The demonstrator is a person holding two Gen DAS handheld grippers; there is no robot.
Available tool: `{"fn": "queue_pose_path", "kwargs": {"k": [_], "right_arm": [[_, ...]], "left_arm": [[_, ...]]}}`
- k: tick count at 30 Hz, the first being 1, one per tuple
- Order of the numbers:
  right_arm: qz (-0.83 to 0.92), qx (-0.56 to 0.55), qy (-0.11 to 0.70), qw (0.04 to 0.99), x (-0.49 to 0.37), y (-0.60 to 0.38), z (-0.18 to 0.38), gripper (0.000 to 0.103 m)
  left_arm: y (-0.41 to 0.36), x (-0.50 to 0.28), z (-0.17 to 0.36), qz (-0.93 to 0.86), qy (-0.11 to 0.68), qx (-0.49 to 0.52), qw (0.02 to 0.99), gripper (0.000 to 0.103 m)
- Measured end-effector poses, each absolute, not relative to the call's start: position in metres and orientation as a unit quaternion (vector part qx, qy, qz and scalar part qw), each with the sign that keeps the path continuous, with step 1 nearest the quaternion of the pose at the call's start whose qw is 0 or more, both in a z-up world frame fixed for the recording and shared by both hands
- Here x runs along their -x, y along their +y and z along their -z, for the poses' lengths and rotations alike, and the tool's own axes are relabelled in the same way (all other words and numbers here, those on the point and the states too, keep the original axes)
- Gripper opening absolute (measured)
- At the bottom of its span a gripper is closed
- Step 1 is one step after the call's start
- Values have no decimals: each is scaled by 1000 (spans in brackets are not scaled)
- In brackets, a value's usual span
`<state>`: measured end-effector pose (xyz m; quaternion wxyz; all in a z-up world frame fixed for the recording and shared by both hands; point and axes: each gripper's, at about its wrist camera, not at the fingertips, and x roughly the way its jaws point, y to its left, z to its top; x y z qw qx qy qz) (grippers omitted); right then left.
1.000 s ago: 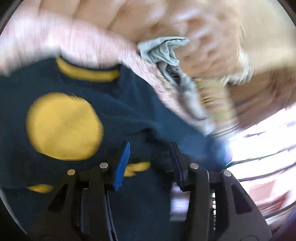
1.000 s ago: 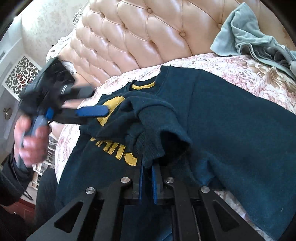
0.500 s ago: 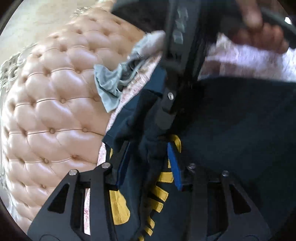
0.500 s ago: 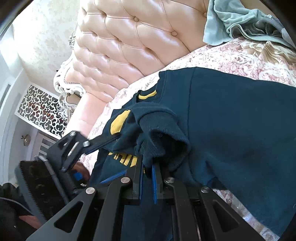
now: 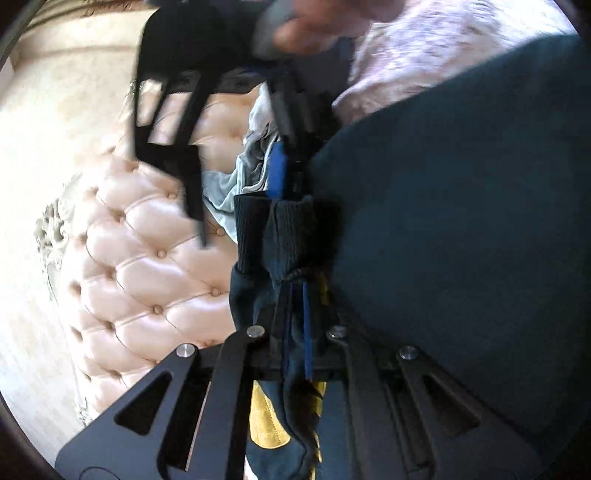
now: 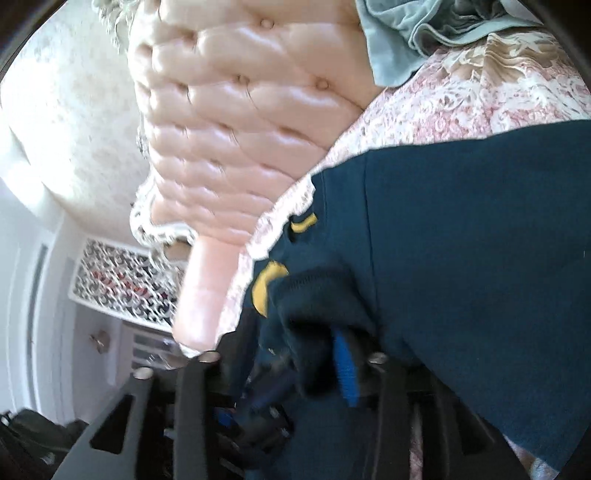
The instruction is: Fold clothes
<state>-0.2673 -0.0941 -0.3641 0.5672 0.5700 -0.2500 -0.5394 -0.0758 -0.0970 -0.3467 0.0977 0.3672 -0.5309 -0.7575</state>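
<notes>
Navy sweatshirt [image 6: 461, 229], seemingly yellow lettering

Counted items around the tufted pink leather headboard [image 6: 236, 122]

One navy sweatshirt with yellow lettering [image 6: 461, 240] is seen below the headboard, one crumpled grey-green garment [image 6: 413, 33] beside it, and two black grippers with blue pads: left [image 5: 297, 325], right [image 6: 295, 362].

A navy sweatshirt [image 6: 461, 236] with yellow lettering lies spread over a pink floral bedspread [image 6: 480, 92] below a tufted pink headboard [image 6: 236, 110]. The right gripper [image 6: 317, 369], blurred, has its blue-padded fingers [image 6: 345, 373] spread apart around the sweatshirt's bunched ribbed cuff [image 6: 317, 295]. A pale grey-green garment [image 6: 417, 33] sits crumpled where the headboard meets the bedspread. Beside the headboard's far end is a white lattice panel [image 6: 122, 280].
</notes>
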Motion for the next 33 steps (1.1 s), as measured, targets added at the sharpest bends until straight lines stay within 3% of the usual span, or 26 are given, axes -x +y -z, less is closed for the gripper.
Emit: {"fn": "queue_pose_path", "kwargs": {"k": [2, 5, 7, 8, 9, 14, 16, 20, 24, 27, 33], "right_arm": [[534, -570, -254, 571, 267, -98, 363, 63], [551, -569, -233, 564, 265, -106, 363, 61], [559, -563, -244, 559, 270, -101, 363, 47], [571, -557, -240, 552, 273, -100, 363, 20], [587, -553, -229, 545, 276, -97, 362, 3], [641, -498, -202, 548, 274, -89, 332, 3], [667, -515, -156, 516, 273, -91, 339, 3], [675, -536, -142, 486, 276, -92, 349, 3], [681, -535, -136, 481, 277, -95, 351, 3], [656, -536, -180, 500, 280, -94, 355, 3], [633, -541, -214, 510, 281, -95, 355, 3]], "left_arm": [[-94, 75, 345, 757, -535, -364, 96, 6], [-90, 77, 343, 754, -539, -362, 96, 6], [-84, 77, 343, 753, -544, -359, 93, 5], [-82, 77, 343, 750, -549, -357, 91, 4], [-78, 78, 342, 749, -552, -354, 90, 4], [-66, 86, 338, 764, -526, -364, 87, 2], [-70, 89, 319, 796, -472, -364, 106, 3], [-96, 97, 281, 839, -372, -363, 161, 5], [-93, 111, 301, 798, -466, -346, 162, 16], [-96, 117, 317, 784, -482, -367, 140, 42], [-113, 112, 316, 798, -453, -376, 133, 42]]}}
